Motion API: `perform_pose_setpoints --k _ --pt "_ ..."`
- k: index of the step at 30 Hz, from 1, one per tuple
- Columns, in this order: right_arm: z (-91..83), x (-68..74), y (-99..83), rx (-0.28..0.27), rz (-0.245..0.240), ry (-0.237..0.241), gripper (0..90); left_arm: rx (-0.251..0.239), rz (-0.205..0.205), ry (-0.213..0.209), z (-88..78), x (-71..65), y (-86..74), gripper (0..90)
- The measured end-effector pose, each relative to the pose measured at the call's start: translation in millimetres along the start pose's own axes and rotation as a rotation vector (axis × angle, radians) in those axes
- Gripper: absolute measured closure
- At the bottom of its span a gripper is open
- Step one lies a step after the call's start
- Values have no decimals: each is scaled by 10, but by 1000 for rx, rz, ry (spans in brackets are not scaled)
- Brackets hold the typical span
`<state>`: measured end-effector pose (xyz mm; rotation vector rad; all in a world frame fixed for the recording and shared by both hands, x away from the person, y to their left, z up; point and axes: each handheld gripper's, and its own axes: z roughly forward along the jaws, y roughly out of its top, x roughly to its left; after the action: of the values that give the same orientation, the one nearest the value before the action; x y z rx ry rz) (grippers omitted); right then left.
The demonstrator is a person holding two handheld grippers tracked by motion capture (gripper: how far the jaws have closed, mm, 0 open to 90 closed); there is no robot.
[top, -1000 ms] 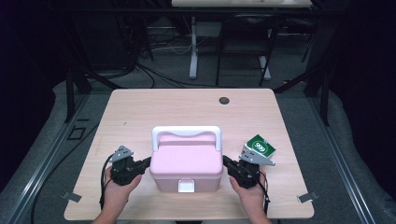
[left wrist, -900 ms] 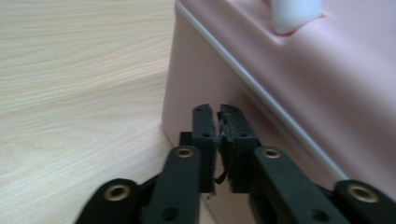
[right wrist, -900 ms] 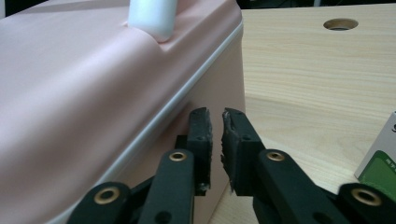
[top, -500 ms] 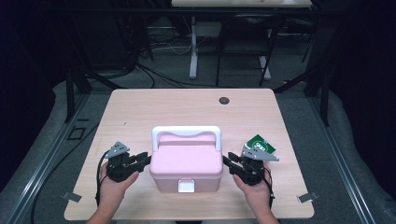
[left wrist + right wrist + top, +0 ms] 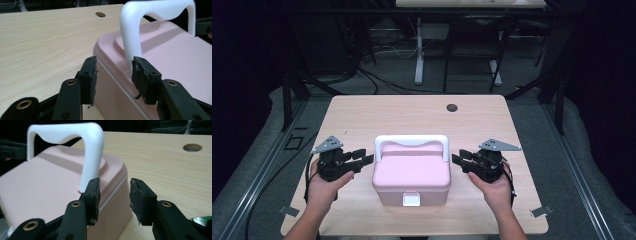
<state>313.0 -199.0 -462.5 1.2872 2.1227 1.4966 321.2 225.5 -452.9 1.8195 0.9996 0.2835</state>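
A pink box [image 5: 411, 175] with a white handle [image 5: 412, 141] raised upright sits at the table's near middle. My left gripper [image 5: 366, 159] hovers at its left side and my right gripper [image 5: 458, 159] at its right side, both pointing inward. Both pairs of jaws have just been opening and stand open. In the left gripper view the left gripper [image 5: 115, 75] frames the box [image 5: 175, 62] at its lid edge, by the handle's foot [image 5: 130, 37], without pressing. In the right gripper view the right gripper [image 5: 113, 195] likewise frames the box's corner [image 5: 50, 185], beside the handle [image 5: 92, 152].
The wooden table [image 5: 362, 115] has a round cable hole [image 5: 452, 107] at its far side. A green-printed item [image 5: 202, 220] lies on the table by my right gripper. Dark floor, cables and desk legs lie beyond the table.
Both grippers went from shut at the box's sides to open, and both hands rose a little. The green packet by the right hand is now hidden under that gripper's grey plate.
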Motion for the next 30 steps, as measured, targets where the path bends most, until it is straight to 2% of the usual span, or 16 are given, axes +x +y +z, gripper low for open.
perform_pose_setpoints --k 1,6,10,11,12,17,19,20,23,25,30 --pt "-12 10 30 -3 1 -5 588 -2 6 -3 -11 -8 28 542" --pt "-12 59 123 -14 -14 66 564 -4 15 -28 -8 -47 114 514" --pt "46 111 134 -3 -37 80 552 15 15 -39 53 -66 115 502" --pt "93 135 126 5 -41 71 551 22 4 -52 91 -75 101 503" --pt "103 137 124 11 -39 85 551 22 -1 -61 110 -81 94 504" --pt "181 157 108 -13 -31 84 553 26 2 -77 188 -131 77 531" --pt "195 154 104 -3 -31 79 566 30 10 -68 210 -151 74 546" --pt "200 152 98 -5 -31 94 579 26 15 -62 219 -159 71 553" --pt "205 162 73 -24 -40 78 611 21 12 -58 225 -155 63 577" --pt "200 154 67 -29 -35 86 630 22 11 -47 218 -158 54 601" --pt "158 165 63 -42 -54 81 666 7 28 -43 193 -184 46 621"
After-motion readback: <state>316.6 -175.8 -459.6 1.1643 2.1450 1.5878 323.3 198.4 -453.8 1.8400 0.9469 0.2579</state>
